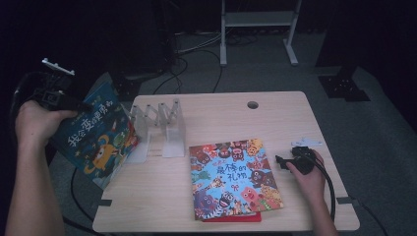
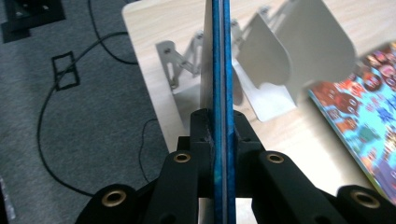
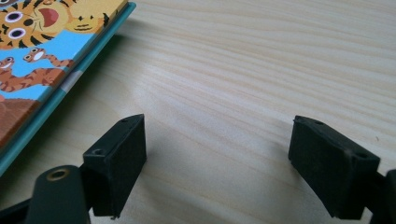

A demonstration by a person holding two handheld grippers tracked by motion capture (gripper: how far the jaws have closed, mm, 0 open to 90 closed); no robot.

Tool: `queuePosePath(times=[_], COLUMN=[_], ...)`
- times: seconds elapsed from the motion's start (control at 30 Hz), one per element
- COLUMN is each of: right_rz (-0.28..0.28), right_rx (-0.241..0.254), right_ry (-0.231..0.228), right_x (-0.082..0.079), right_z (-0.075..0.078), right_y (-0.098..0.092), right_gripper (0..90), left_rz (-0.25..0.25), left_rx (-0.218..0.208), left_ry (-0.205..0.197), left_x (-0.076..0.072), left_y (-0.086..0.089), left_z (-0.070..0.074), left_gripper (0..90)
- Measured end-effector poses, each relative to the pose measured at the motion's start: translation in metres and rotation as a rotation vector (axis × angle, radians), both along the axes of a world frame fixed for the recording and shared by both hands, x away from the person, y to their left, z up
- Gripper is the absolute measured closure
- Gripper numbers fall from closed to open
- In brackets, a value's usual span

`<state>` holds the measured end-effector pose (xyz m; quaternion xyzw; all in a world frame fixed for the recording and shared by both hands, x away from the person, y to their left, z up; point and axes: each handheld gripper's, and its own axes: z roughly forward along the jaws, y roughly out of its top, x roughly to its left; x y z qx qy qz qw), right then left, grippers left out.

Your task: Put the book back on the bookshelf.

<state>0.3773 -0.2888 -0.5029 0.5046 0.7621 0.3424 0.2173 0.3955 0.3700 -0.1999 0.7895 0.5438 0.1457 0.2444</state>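
The left claw is clamped on a blue picture book, which it holds in the air off the left edge of the counter, tilted, with its cover facing the high view. In the left gripper view the book appears edge-on, a thin blue line rising straight up from between the two black jaws, which press against both of its faces. The person's left hand wraps around the body of that claw, out beyond the counter's left edge.

Just beside the held book, near the back-left corner of the counter, stands a white folding book rack with several upright dividers; the left gripper view shows it just past the book's edge, its slots standing upright.

A second picture book, covered in bright cartoon animals, lies flat near the middle of the front edge, on top of a red book whose edge peeks out beneath it at the front.

The right claw rests near the right edge of the counter, in the right hand, pointing toward the flat book. In the right gripper view its jaws stand apart with bare wood between them, gripping nothing; the teal-edged corner of the animal book lies just to one side, not touching the jaws.
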Motion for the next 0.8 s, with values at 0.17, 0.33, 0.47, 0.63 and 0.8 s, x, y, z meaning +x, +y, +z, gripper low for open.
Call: queuePosePath(times=[0.17,0.33,0.47,0.63,0.8], right_rz=[0.000,0.000,0.000,0.000,0.000], right_rx=[0.000,-0.001,0.000,-0.001,0.000], right_ry=[0.000,0.000,0.000,0.001,0.000], right_x=[0.000,0.000,0.000,0.000,0.000], right_z=[0.000,0.000,0.000,0.000,0.000], right_y=[0.000,0.000,0.000,0.000,0.000], right_gripper=[18.4,18.4,18.3,18.3,18.3], left_rz=[0.027,0.052,0.057,0.061,0.059], left_rx=[0.002,-0.012,-0.005,0.006,0.016], left_ry=[0.007,0.006,0.005,0.014,0.011], left_x=[0.017,0.029,0.035,0.043,0.046], left_y=[-0.003,-0.004,-0.006,-0.010,-0.013], left_z=[-0.004,-0.006,-0.006,-0.010,-0.012], left_gripper=[82.0,82.0,82.0,81.9,81.6])
